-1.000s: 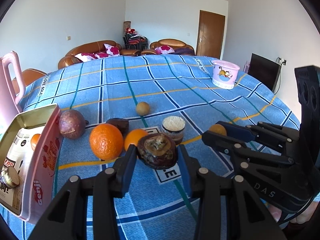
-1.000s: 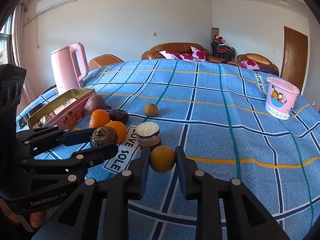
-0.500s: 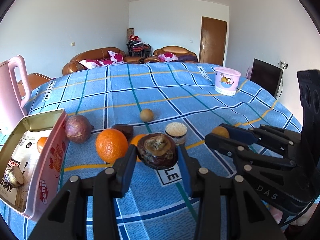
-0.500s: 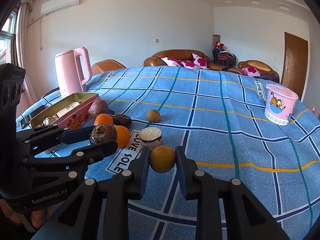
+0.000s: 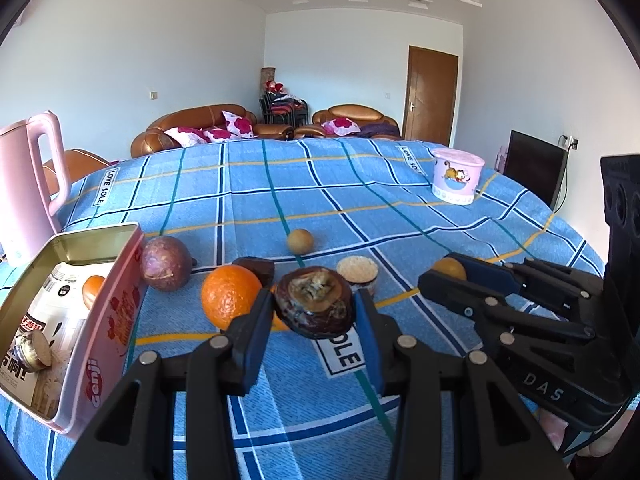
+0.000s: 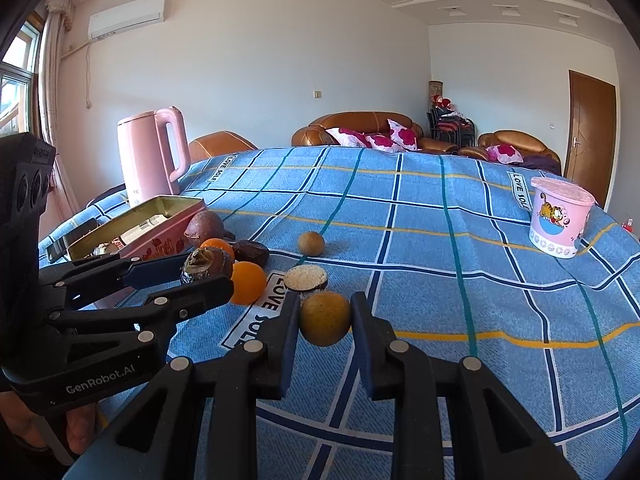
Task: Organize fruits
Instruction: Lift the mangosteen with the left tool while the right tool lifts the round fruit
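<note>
Your left gripper (image 5: 314,312) is clamping a dark shrivelled fruit (image 5: 315,305) between its fingers, split face tilting up toward you. Your right gripper (image 6: 325,320) is pinching a round yellow-brown fruit (image 6: 325,318) above the tabletop (image 6: 460,280).

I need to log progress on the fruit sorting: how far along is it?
Done: one small orange fruit lies in the pink tin. In hand: the left claw grips a dark brown fruit, the right claw a yellow-brown fruit. Left on the cloth: a purple fruit, two oranges, a small tan fruit.
</note>
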